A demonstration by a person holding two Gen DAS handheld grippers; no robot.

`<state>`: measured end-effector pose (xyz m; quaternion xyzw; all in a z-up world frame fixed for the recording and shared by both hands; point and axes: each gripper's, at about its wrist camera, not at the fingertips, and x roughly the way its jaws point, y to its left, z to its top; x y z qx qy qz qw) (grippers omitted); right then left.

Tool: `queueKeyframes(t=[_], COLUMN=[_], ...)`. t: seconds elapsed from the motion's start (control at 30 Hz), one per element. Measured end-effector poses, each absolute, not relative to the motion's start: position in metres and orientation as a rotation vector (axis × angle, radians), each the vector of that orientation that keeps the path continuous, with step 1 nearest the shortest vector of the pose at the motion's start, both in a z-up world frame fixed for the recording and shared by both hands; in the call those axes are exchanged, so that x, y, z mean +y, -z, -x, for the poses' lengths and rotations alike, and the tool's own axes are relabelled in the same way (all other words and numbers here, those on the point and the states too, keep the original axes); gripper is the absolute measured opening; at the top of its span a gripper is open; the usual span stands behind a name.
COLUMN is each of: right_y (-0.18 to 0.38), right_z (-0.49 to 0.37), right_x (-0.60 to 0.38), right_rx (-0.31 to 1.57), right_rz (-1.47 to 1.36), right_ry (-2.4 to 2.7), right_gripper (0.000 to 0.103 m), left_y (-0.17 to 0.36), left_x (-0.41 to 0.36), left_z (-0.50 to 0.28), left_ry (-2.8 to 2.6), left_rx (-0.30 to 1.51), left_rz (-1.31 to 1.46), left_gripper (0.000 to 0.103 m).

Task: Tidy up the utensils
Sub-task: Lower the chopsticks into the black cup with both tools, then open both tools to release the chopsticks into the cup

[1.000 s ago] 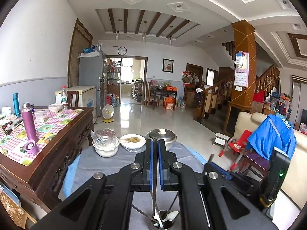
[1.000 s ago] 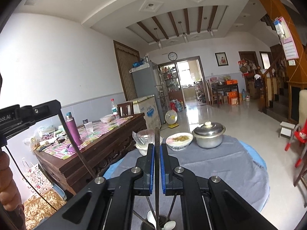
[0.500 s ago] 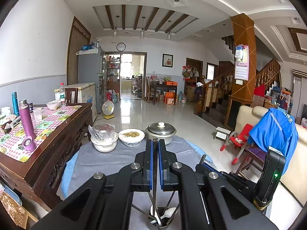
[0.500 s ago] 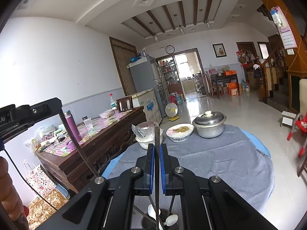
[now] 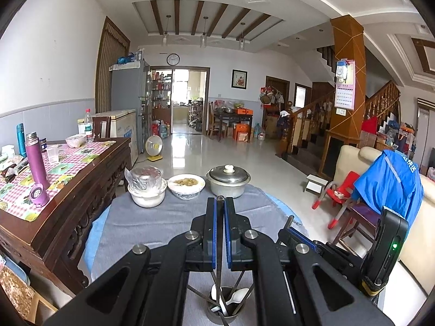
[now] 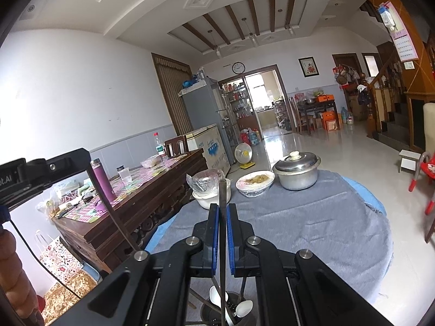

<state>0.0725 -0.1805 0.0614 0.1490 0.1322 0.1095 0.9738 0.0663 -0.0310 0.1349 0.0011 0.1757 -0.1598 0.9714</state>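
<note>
Black two-finger grippers with blue pads, left (image 5: 220,233) and right (image 6: 223,237), each pinch what looks like a slender dark chopstick (image 6: 223,217) upright. Both have sunk toward the round steel utensil holder (image 5: 225,308) below, so delivery seems close.

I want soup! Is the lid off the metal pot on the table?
No, the metal pot wears its lid, white knob on top, on the grey-clothed table.
</note>
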Motion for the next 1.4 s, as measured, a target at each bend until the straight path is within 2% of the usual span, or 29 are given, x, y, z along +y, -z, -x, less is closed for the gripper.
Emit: queueKeyframes(t=[1.03, 1.4], right_y=[-0.021, 0.001], right_z=[-0.093, -0.11], right_x=[-0.168, -0.168], right_rx=[0.36, 0.476], right_rz=[-0.3, -0.3], right_ry=[-0.228, -0.233], right_gripper=[0.007, 0.009], left_y=[-0.086, -0.052], left_x=[-0.024, -0.022], left_z=[-0.099, -0.123], left_ry=[0.301, 0.272], left_rx=[0.503, 0.646], left_rz=[0.077, 0.074], left_gripper=[0.005, 0.005])
